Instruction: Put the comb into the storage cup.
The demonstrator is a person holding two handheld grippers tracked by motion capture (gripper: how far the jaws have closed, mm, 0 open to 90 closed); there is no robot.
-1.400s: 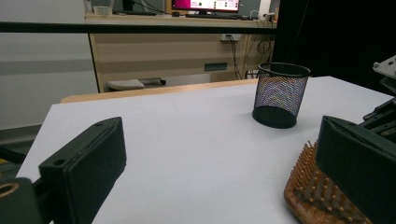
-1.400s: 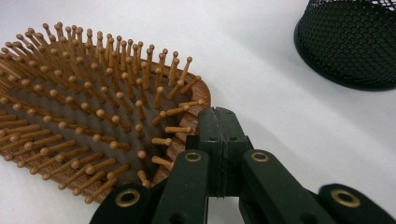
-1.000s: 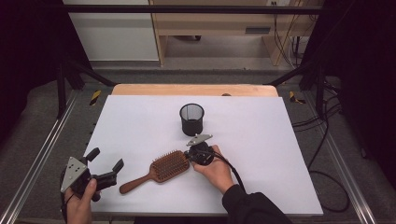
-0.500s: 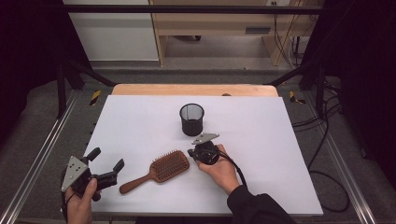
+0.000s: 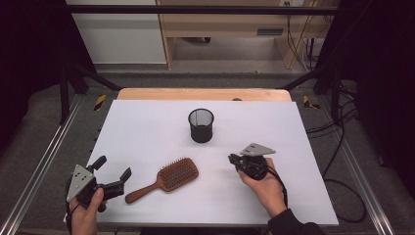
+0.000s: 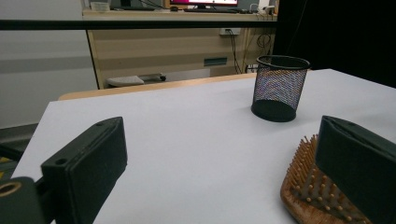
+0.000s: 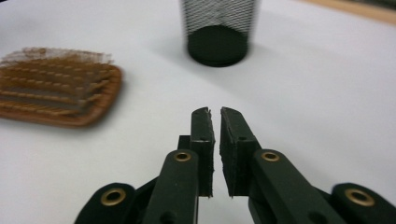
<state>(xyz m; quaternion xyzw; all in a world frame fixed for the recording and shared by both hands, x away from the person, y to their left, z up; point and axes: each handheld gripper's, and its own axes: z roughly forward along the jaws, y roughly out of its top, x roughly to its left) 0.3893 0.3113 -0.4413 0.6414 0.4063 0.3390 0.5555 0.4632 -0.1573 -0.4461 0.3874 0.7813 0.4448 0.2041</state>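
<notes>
My right tool (image 7: 214,112) has its jaws almost pressed together with nothing between them; they have just been opening a little, while my left tool (image 5: 113,175) stands spread wide and empty. So I judge the work is hardly begun: the hairbrush (image 5: 171,177) lies flat on the desk (image 5: 147,127) between both tools, not gripped. The high view shows its handle pointing toward my left tool, while the left gripper view shows the bristles (image 6: 308,186) facing up behind one jaw and the mesh cup (image 6: 279,87) upright farther off.

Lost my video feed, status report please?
Left gripper open, empty. Right gripper nearly shut, jaws just opening, nothing between. Hairbrush flat on table between them. Mesh cup behind, nothing blocking.
</notes>
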